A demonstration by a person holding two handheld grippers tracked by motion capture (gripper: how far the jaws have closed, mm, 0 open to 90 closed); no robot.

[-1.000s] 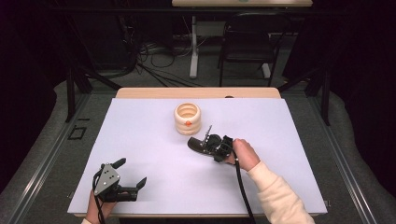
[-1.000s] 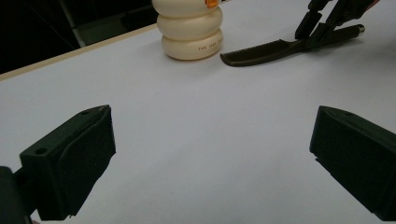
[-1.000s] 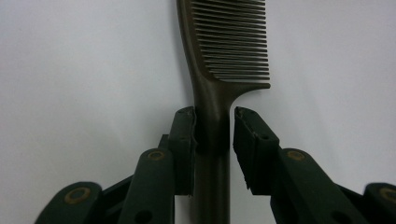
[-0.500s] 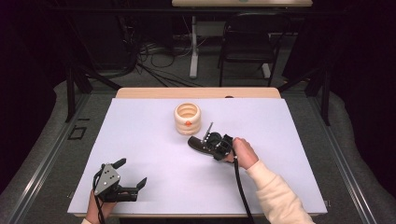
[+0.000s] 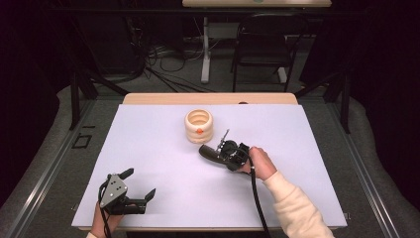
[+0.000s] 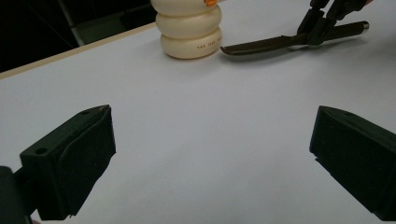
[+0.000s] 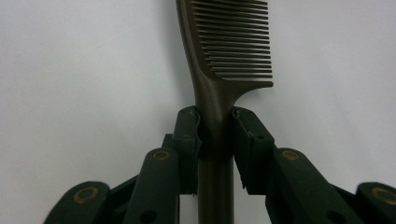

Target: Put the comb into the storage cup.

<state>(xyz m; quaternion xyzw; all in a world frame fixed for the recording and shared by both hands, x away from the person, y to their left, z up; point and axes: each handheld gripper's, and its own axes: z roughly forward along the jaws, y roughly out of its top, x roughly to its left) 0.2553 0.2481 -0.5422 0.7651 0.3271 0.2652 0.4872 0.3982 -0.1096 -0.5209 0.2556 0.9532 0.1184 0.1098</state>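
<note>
Right tongs (image 7: 217, 140) clamp our light, stiff comb (image 7: 233, 42) at its neck, teeth toward twelve o'clock; left tongs (image 6: 210, 158) gape empty.

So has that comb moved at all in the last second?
No. The comb, clamped in the right gripper, lies at the same spot beside the cream ringed holder.
</note>
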